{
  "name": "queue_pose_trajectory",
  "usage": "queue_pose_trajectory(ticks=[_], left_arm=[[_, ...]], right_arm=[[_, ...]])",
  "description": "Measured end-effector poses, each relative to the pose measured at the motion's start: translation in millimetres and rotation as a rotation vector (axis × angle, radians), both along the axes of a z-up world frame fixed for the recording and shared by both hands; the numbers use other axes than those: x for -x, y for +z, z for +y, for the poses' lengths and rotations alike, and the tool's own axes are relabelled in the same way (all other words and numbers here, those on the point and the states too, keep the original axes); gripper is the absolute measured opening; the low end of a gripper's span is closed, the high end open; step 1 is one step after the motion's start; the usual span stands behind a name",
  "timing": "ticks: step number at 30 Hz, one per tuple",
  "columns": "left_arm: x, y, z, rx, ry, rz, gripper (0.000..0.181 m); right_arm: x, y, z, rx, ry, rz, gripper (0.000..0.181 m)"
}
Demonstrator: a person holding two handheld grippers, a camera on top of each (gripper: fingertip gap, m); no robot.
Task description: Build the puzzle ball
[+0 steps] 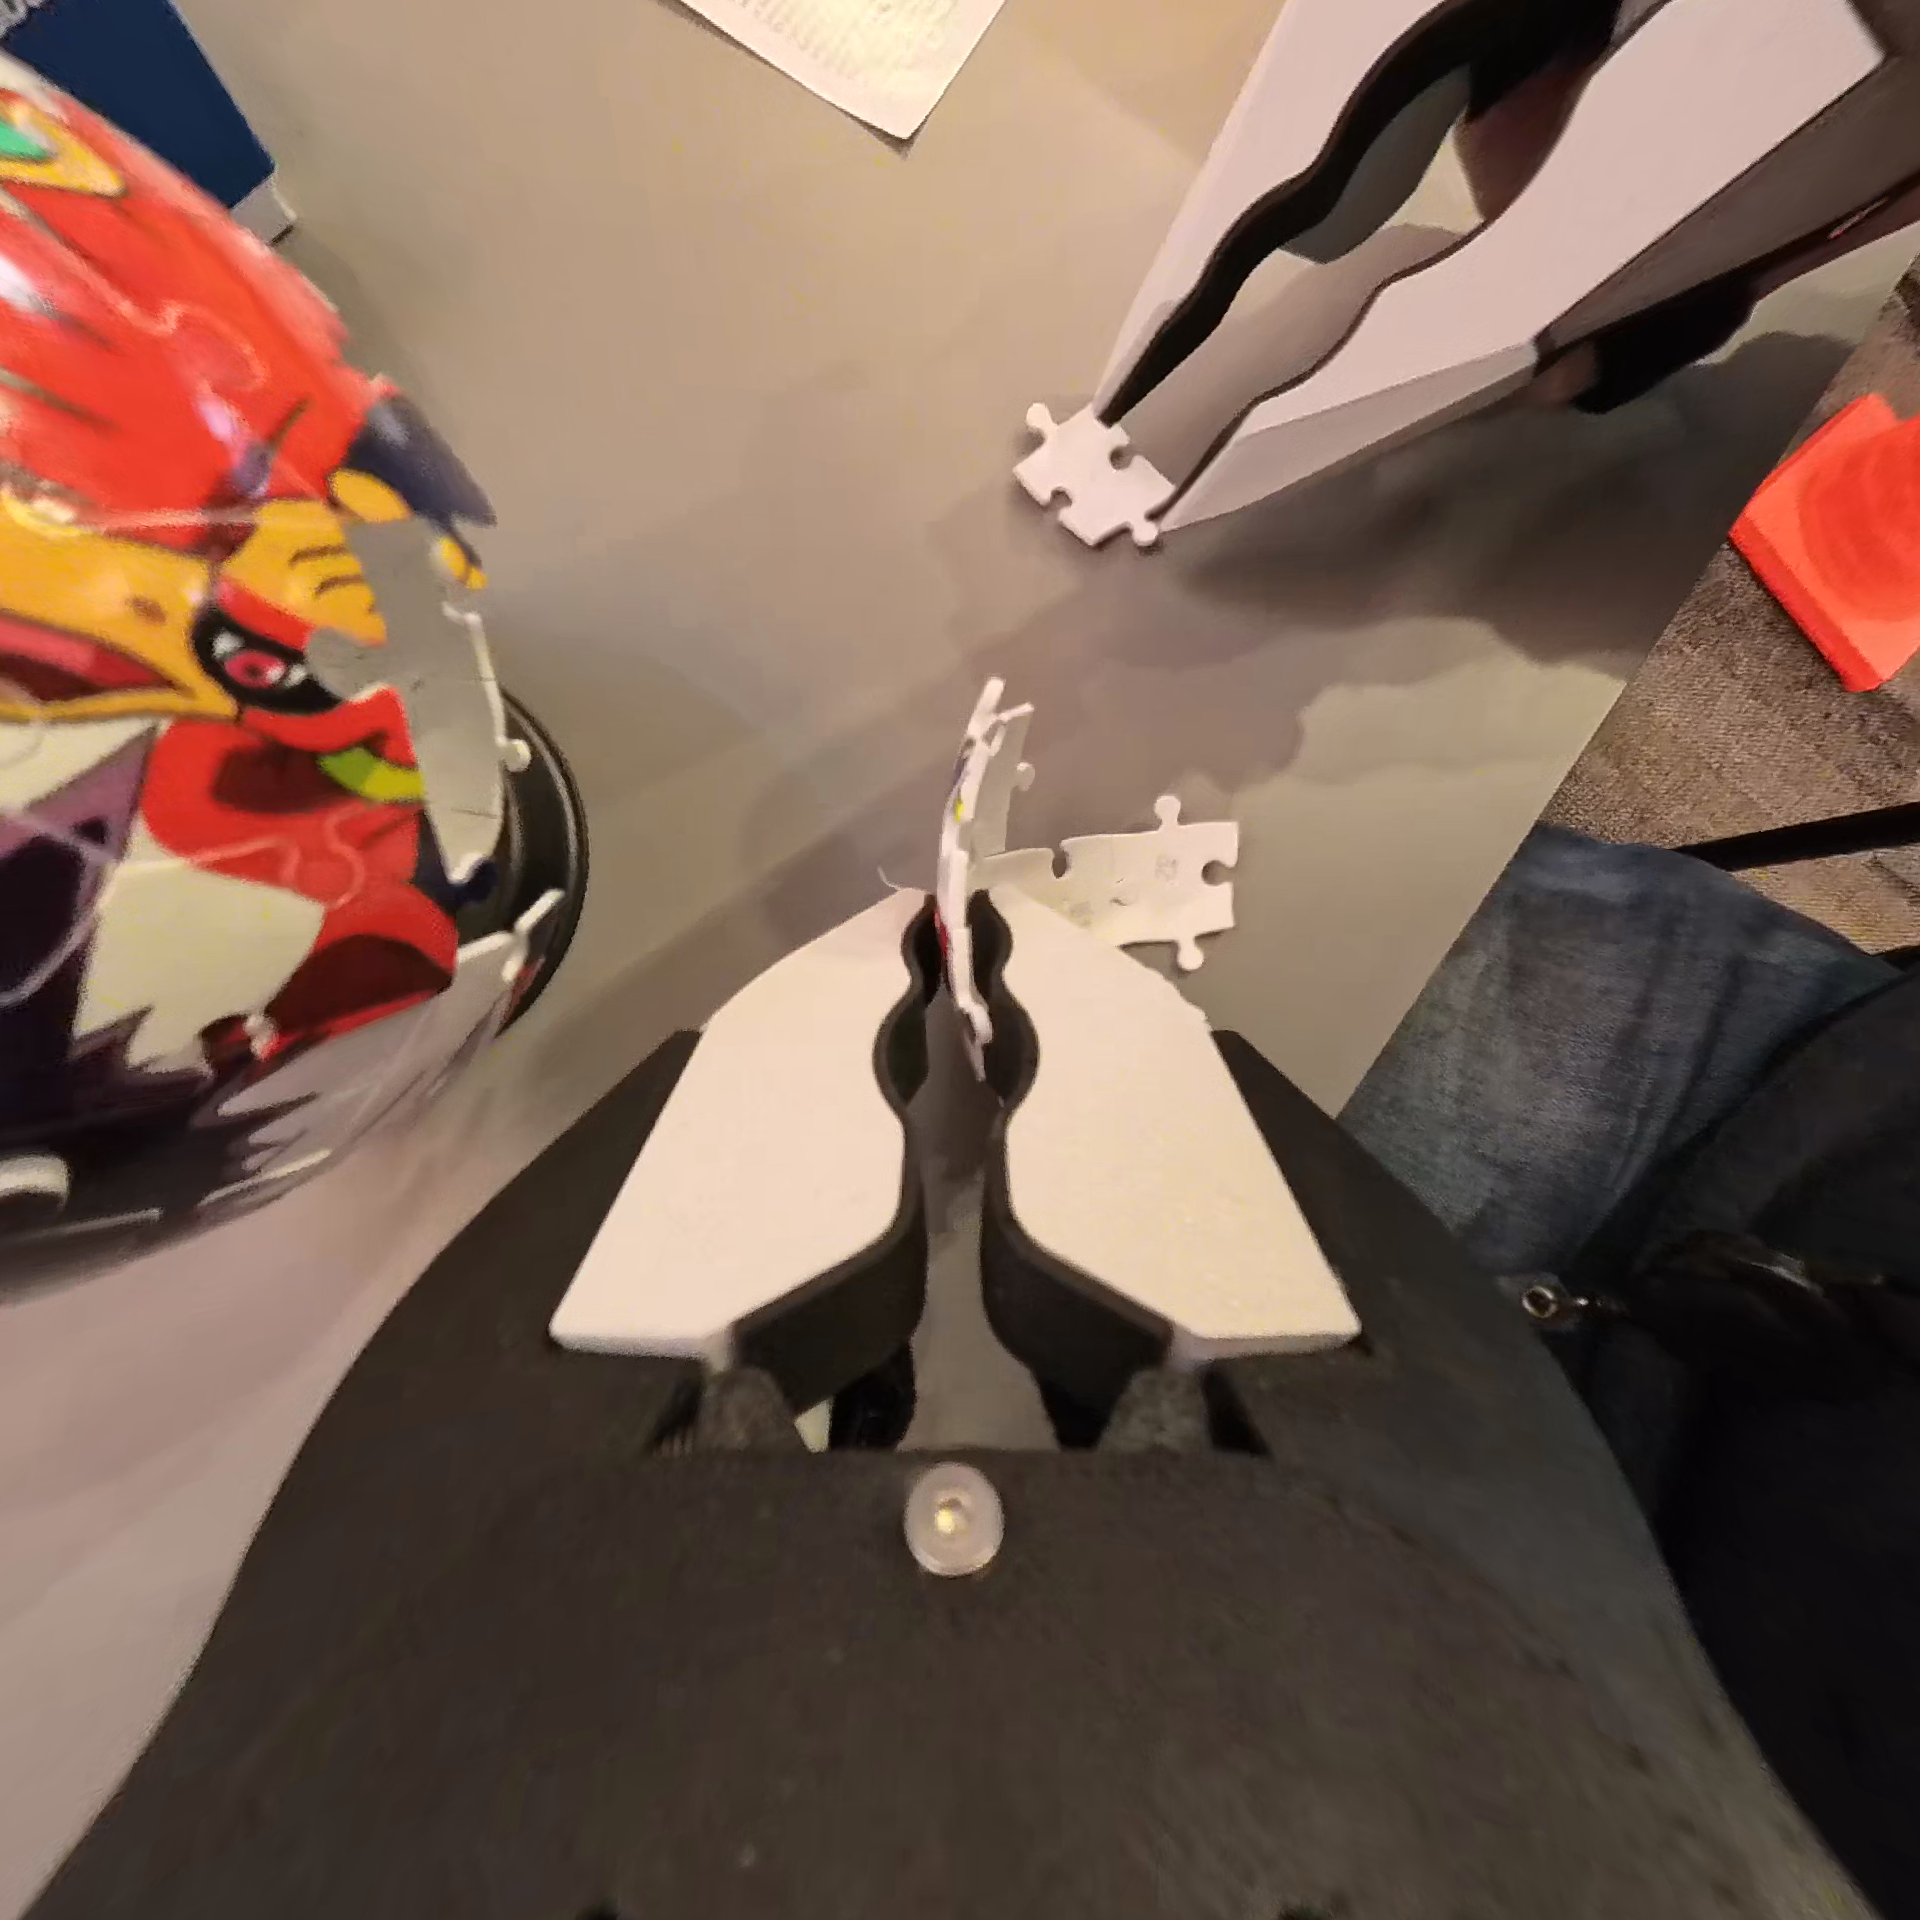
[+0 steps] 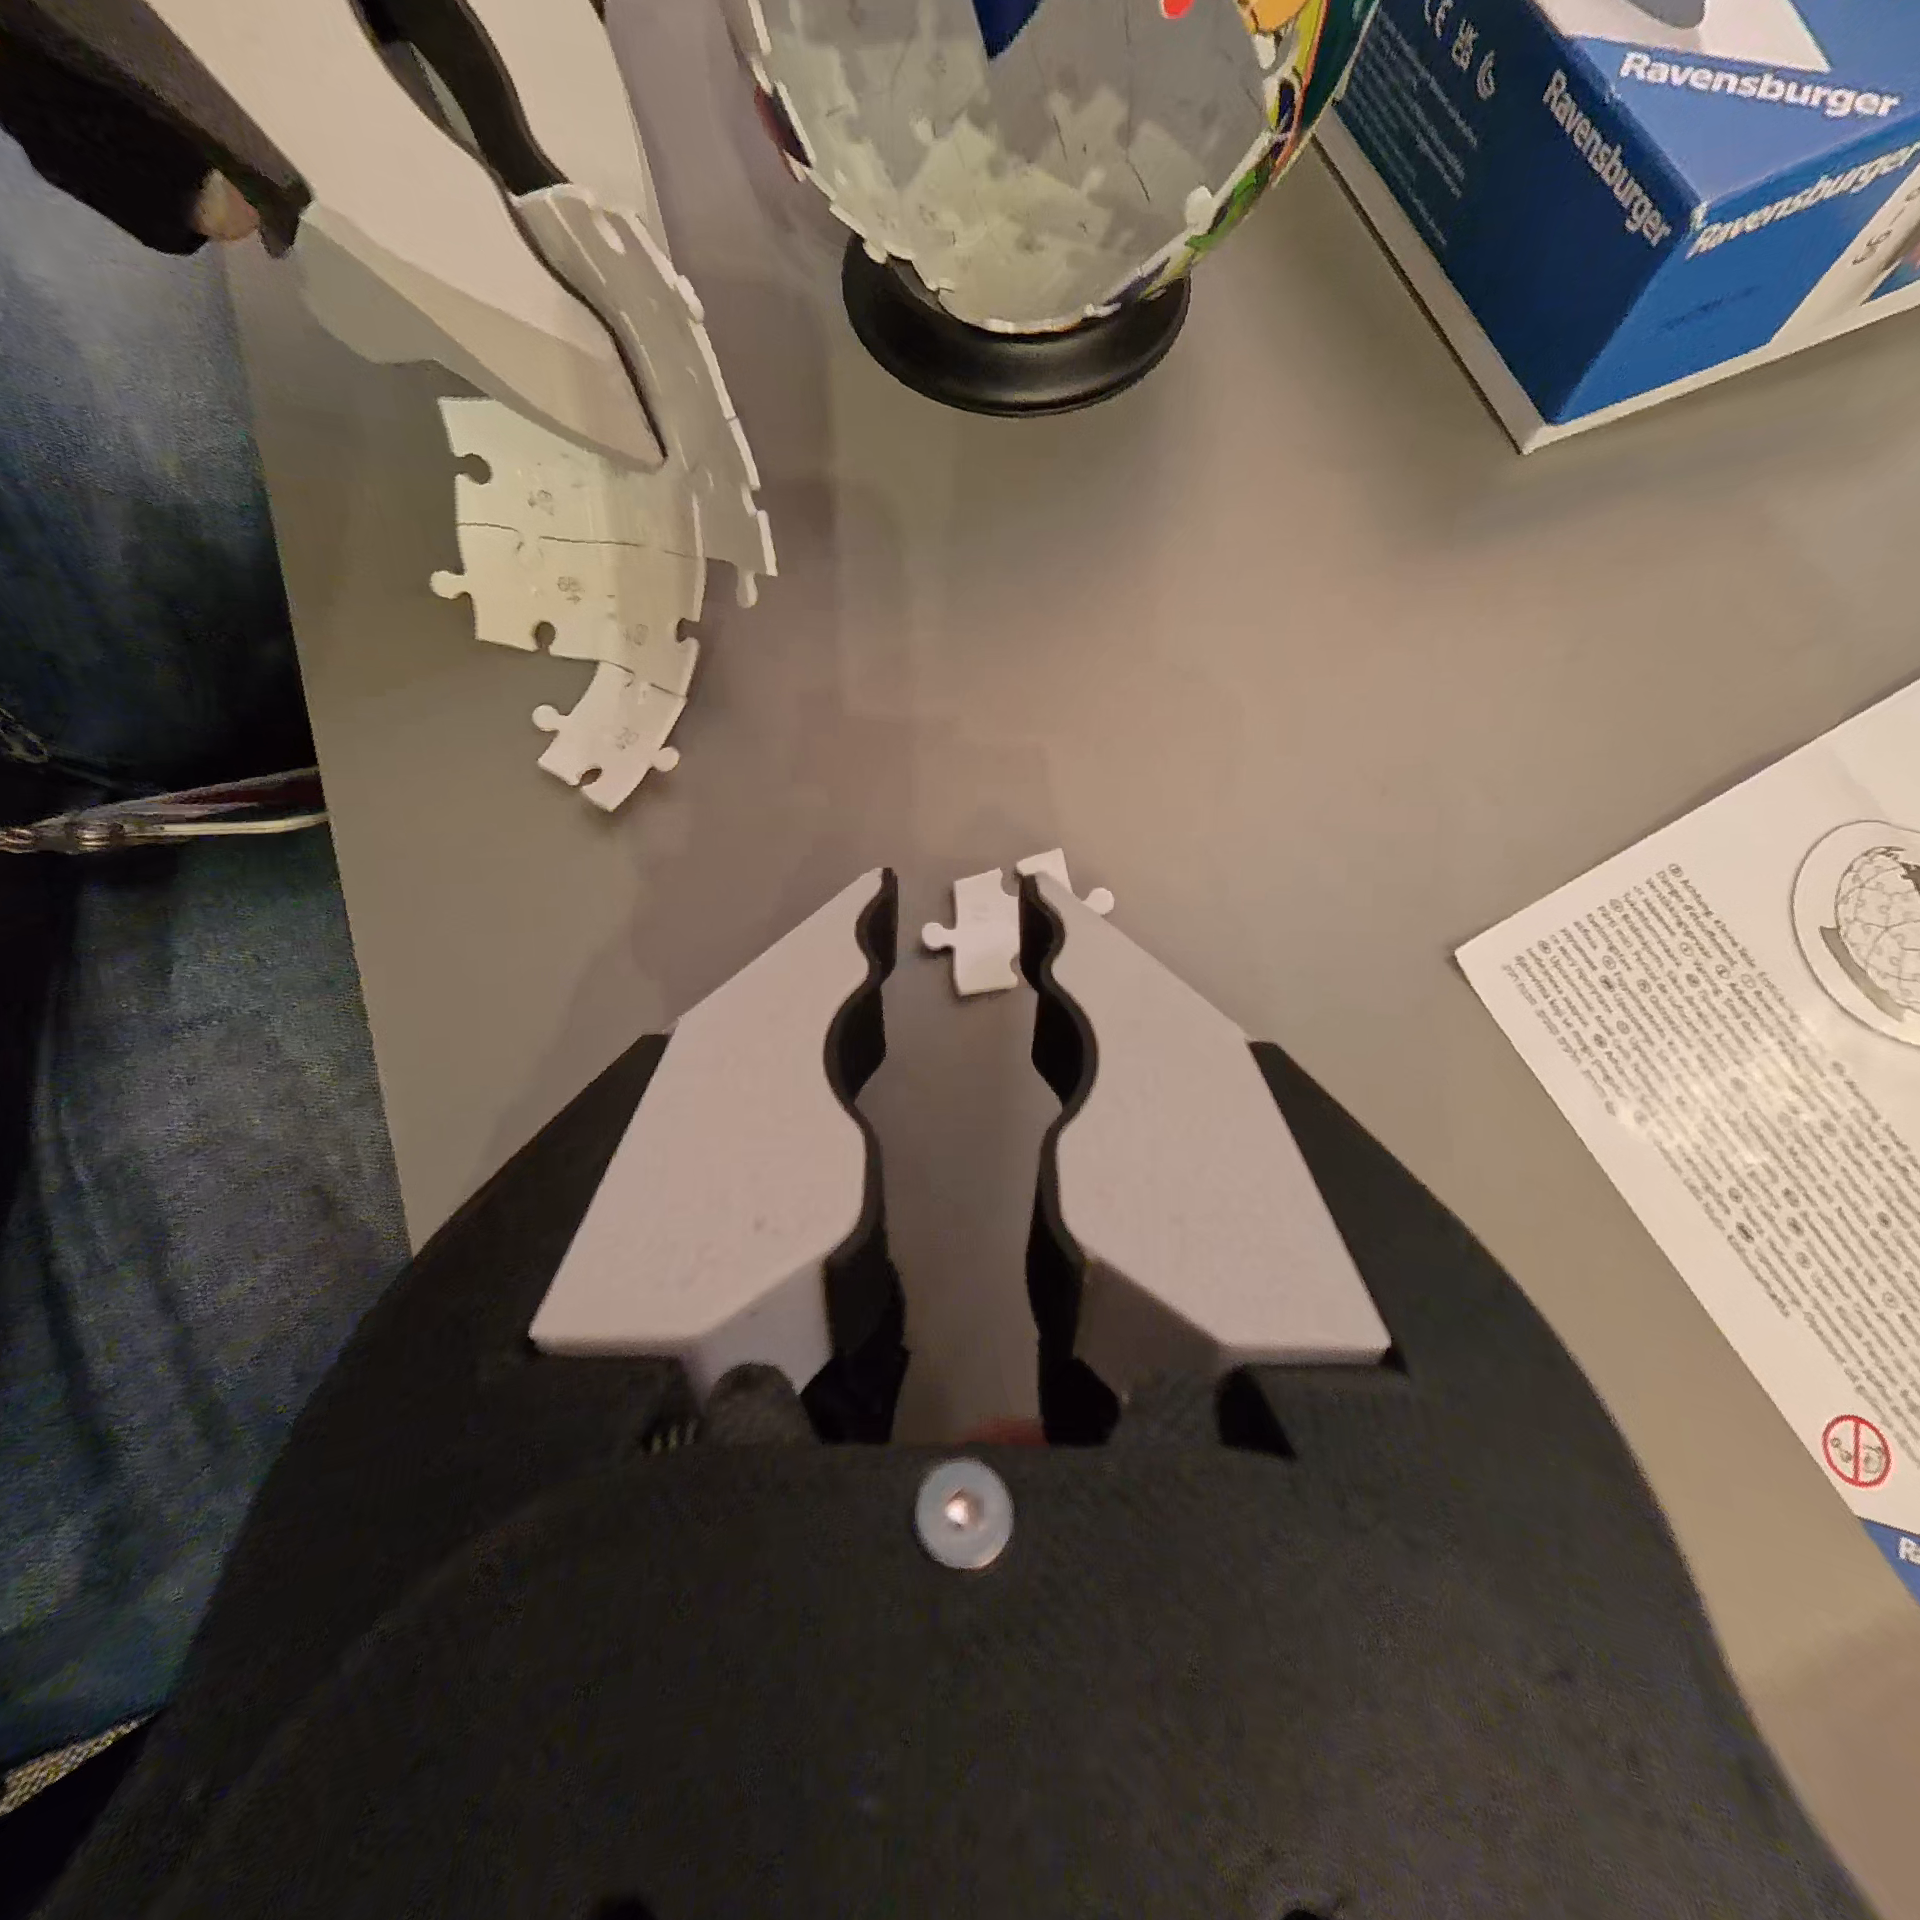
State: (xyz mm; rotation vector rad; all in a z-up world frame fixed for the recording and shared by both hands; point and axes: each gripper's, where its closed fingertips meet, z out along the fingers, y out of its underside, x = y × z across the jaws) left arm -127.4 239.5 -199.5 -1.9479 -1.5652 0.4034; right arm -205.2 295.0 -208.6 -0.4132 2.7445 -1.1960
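Observation:
The puzzle ball (image 1: 197, 665), red, yellow and white with an unfilled gap in its side, sits on a black stand (image 1: 556, 831) at the left. It also shows in the right wrist view (image 2: 1039, 135), grey inside, on its stand (image 2: 1018, 358). My left gripper (image 1: 951, 920) is shut on a curved strip of joined pieces (image 1: 982, 800) held on edge; it also shows in the right wrist view (image 2: 717, 447). My right gripper (image 2: 958, 904) is open, tips on the table around a single white piece (image 2: 977, 940), which also shows in the left wrist view (image 1: 1081, 473).
More joined white pieces (image 2: 561, 592) lie face down beside the held strip, near the table's edge (image 1: 1153, 883). A blue box (image 2: 1662, 229) and a printed sheet (image 2: 1714, 1039) lie on the grey table. A person's jeans (image 1: 1610, 1039) and an orange object (image 1: 1839, 540) are beyond the edge. Some 10 cm of space lies between my two pairs of fingers.

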Motion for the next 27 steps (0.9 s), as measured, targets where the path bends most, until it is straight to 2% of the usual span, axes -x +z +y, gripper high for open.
queue_pose_trajectory(ticks=[10, 16, 19, 22, 25, 27], left_arm=[[-6, 11, -11, -0.058, 0.029, 0.042, 0.004], [-21, 29, -26, -0.072, 0.056, 0.074, 0.004], [-38, 44, -44, -0.064, 0.084, 0.092, 0.004], [-63, 54, -72, -0.011, 0.133, 0.083, 0.003], [-87, 57, -98, 0.011, 0.202, 0.071, 0.004], [-100, 56, -112, 0.004, 0.244, 0.069, 0.003]], right_arm=[[-17, 16, -5, 0.044, 0.045, -0.045, 0.021], [-38, 24, -14, 0.066, 0.123, -0.054, 0.022], [-61, 21, -24, 0.064, 0.208, -0.049, 0.023], [-89, 13, -37, 0.049, 0.291, -0.032, 0.032], [-115, 6, -58, 0.076, 0.358, 0.021, 0.038], [-131, 6, -70, 0.089, 0.384, -0.006, 0.041]])
